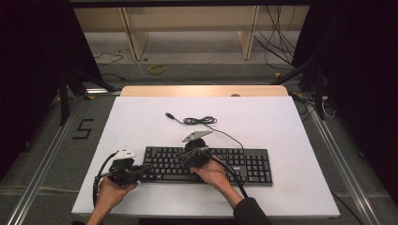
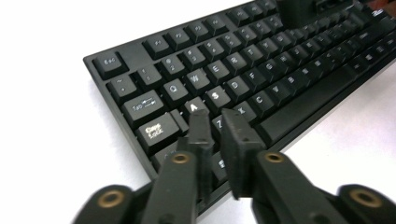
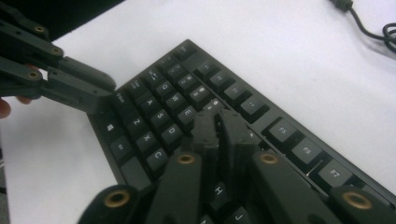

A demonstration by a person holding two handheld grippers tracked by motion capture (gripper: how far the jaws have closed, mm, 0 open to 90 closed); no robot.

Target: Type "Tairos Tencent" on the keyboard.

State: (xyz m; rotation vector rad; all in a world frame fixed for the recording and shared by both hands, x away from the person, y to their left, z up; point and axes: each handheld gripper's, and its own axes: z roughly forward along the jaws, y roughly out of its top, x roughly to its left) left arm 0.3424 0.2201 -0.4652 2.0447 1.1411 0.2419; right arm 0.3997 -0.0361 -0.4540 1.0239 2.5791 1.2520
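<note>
Near the table's (image 1: 141,117) front edge lies the keyboard (image 1: 244,165), rigid and light. Both the left gripper (image 2: 219,122) and right gripper (image 3: 219,122) hover over its keys, jaws together and empty. It likely lifts best by its thin end edges.
</note>
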